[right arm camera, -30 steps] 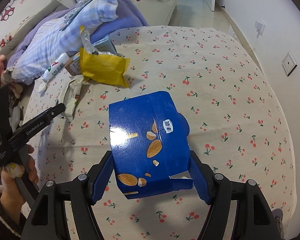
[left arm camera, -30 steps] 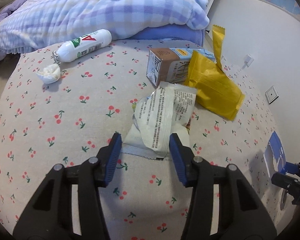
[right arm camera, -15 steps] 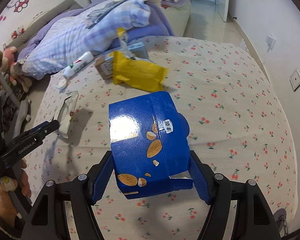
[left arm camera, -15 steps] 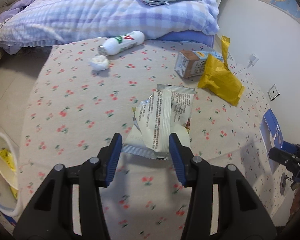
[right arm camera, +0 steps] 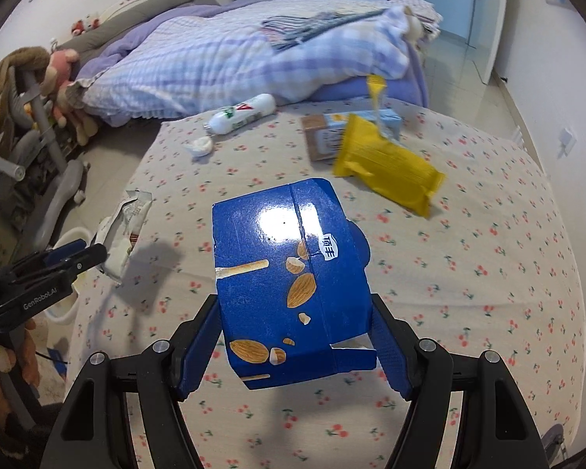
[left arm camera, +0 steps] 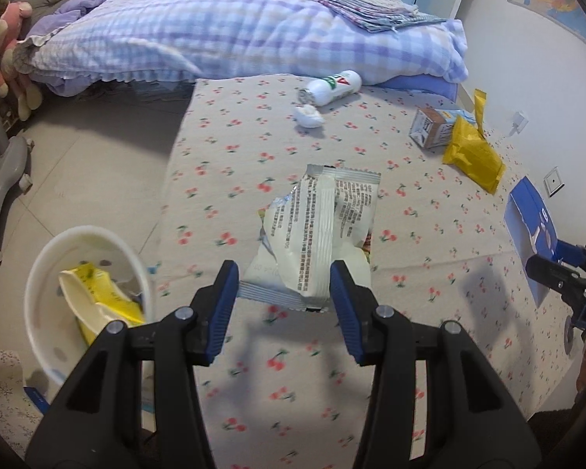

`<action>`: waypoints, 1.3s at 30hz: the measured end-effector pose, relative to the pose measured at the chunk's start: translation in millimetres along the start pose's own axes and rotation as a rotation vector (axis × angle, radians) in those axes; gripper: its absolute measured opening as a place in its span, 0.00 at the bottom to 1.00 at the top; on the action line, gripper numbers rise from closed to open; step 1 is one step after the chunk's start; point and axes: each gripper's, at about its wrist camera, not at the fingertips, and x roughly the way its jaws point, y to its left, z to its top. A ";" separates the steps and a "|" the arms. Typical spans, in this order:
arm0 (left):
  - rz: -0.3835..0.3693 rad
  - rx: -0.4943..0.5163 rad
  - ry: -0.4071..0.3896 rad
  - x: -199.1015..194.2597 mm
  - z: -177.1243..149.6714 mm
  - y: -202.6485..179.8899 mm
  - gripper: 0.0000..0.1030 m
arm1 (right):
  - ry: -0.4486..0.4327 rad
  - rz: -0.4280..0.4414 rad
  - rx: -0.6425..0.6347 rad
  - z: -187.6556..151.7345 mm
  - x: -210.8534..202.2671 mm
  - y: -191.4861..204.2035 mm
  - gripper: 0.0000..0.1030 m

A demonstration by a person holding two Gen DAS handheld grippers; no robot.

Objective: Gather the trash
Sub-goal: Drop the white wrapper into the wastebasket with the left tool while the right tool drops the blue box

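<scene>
The left gripper (left arm camera: 284, 293) is clenched on a torn white wrapper (left arm camera: 316, 234), held clear above the bed (left arm camera: 410, 371) near its edge. The right gripper (right arm camera: 295, 346) is clamped on a blue box (right arm camera: 289, 281) printed with almonds, also lifted off the cherry-print sheet. Taking the bed as the landmark: just off its side, on the tiled floor, stands a white bin (left arm camera: 78, 242) with a yellow packet (left arm camera: 97, 297) already inside; it sits below and left of the wrapper. At the bed's far end a checked purple quilt (left arm camera: 234, 31) is heaped, with a folded cloth (left arm camera: 367, 9) on top. Just before the quilt lies a white bottle (left arm camera: 332, 86) on its side, with a wad of tissue (left arm camera: 308, 116) close beside it. Toward the wall side of the bed a small carton (left arm camera: 429, 129) lies with a yellow bag (left arm camera: 472, 152) leaning partly over it. Off the bed's far corner, beside the quilt, plush toys (right arm camera: 66, 78) pile up by a grey frame (right arm camera: 47, 136). Nothing lies between the wrapper and the bin.
</scene>
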 end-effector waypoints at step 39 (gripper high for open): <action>0.293 -0.316 0.066 -50.4 -73.7 207.7 0.84 | 0.045 0.203 -0.269 11.0 61.1 249.8 0.72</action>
